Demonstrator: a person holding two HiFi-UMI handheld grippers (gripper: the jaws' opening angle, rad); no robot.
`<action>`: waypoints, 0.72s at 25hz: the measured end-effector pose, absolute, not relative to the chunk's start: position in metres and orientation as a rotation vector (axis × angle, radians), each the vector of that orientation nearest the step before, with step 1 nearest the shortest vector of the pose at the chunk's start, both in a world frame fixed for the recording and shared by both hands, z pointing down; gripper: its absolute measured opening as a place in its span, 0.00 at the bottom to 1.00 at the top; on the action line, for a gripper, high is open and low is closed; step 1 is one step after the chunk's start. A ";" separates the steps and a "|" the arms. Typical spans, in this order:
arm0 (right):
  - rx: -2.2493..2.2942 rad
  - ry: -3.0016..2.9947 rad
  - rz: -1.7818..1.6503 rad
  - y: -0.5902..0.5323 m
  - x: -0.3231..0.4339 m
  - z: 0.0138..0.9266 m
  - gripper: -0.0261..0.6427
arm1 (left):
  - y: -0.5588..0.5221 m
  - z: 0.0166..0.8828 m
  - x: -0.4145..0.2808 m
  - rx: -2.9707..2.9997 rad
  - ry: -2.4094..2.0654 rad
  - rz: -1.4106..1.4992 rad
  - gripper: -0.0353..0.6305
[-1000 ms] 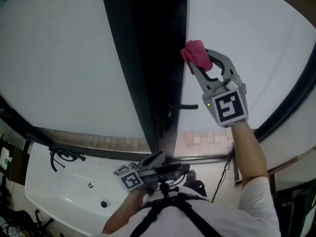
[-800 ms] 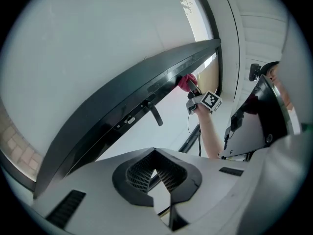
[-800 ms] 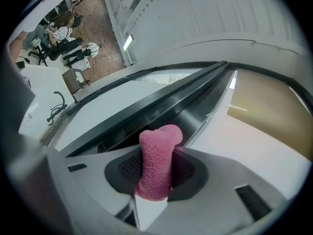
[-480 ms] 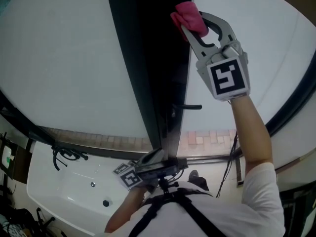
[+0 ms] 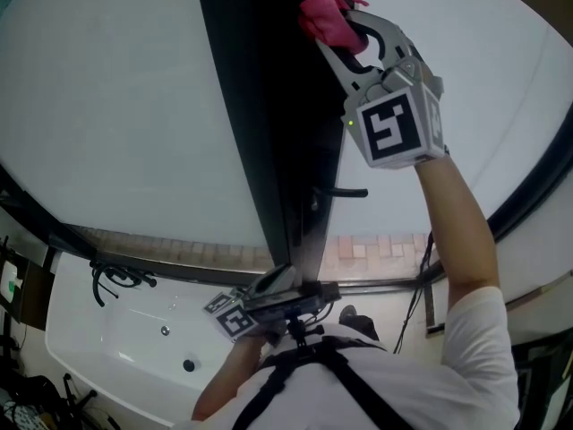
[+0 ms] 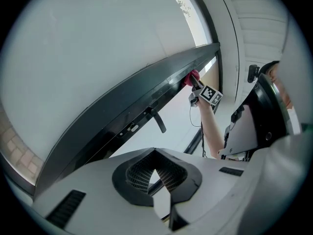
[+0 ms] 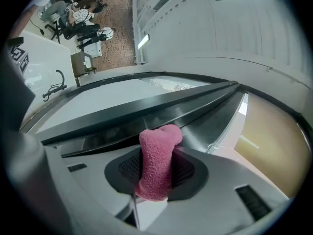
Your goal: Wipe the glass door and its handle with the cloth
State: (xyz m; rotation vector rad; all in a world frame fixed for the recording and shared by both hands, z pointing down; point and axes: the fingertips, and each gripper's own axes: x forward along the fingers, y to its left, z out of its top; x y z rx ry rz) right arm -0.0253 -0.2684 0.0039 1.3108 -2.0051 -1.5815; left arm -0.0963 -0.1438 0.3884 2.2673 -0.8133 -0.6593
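A pink cloth (image 5: 320, 14) is pinched in my right gripper (image 5: 336, 27), which is raised high and presses it against the dark door frame (image 5: 269, 106) between the white glass panes (image 5: 466, 79). In the right gripper view the cloth (image 7: 157, 160) stands up between the jaws, its tip on the frame (image 7: 146, 111). The black lever handle (image 5: 345, 192) sticks out well below the cloth. My left gripper (image 5: 260, 305) hangs low by the person's chest, shut with nothing in it. The left gripper (image 6: 155, 153) view shows the handle (image 6: 157, 120) and the far cloth (image 6: 191, 76).
A white tub-like basin (image 5: 134, 348) with a black cable (image 5: 112, 280) lies at the lower left. Paving (image 5: 376, 245) shows through the bottom of the glass. A second dark frame bar (image 5: 537, 177) runs down the right side. Chairs (image 7: 83, 28) stand in the room behind.
My right gripper has slid upward and slightly left along the door frame with the pink cloth. The left gripper has stayed in place.
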 end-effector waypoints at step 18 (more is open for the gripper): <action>1.190 -2.105 -1.438 -0.265 -0.030 0.090 0.21 | -0.139 0.393 -0.084 2.253 -0.778 -0.635 0.04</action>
